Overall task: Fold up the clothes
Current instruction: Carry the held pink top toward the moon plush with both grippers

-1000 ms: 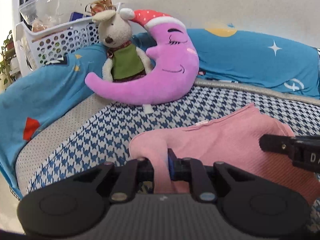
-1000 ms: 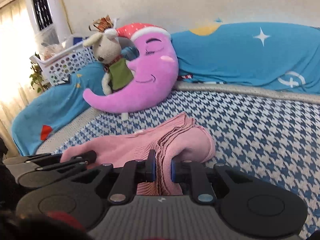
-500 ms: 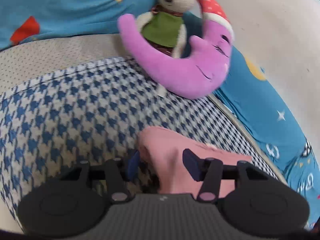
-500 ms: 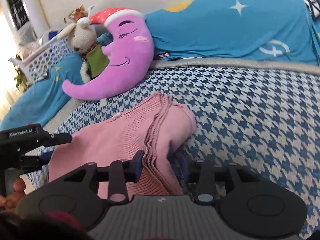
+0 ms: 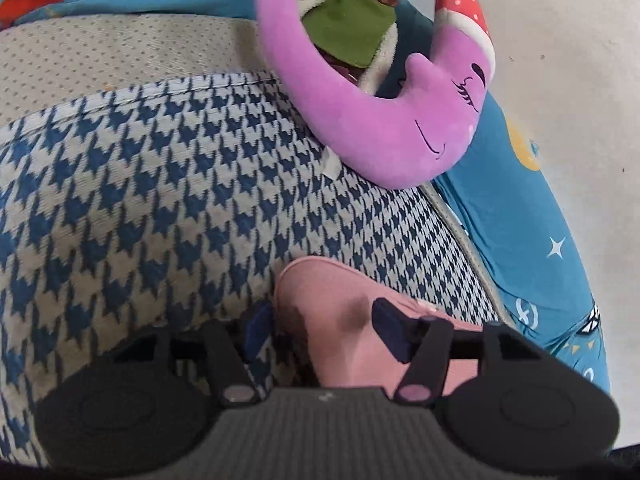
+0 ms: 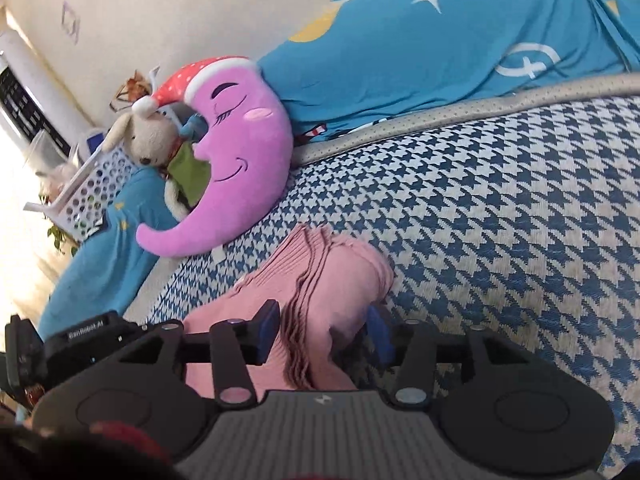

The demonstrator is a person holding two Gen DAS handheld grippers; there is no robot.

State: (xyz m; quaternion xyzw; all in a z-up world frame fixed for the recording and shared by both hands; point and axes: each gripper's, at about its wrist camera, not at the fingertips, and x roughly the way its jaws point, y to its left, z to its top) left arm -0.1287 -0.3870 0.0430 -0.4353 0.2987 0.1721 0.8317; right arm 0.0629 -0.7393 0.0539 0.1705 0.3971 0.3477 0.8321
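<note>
- the pink knit garment lies folded into a thick bundle on the blue-and-white houndstooth cover, at the near edge of the bed.
- in the right wrist view the bundle runs from the bottom centre toward 12 o'clock, its ribbed layered edges stacked along the left side of the fold.
- the right gripper has its fingers spread wide, one blue pad on each side of the bundle; whether the pads touch the cloth cannot be told.
- the left gripper is also spread apart. its right pad sits over the pink cloth, its left pad is beside the cloth's edge, above the houndstooth.
- in the left wrist view only a rounded corner of the garment shows, at about 6 o'clock.
- the left gripper's black body shows in the right wrist view at 8 o'clock, beside the garment.
- a purple moon pillow with a red spotted cap lies beyond the garment at 11 o'clock in the right view, apart from it.
- a plush mouse in a green vest leans in the pillow's curve.
- blue bedding with stars lies along the wall; a white perforated basket sits at 9 o'clock.
</note>
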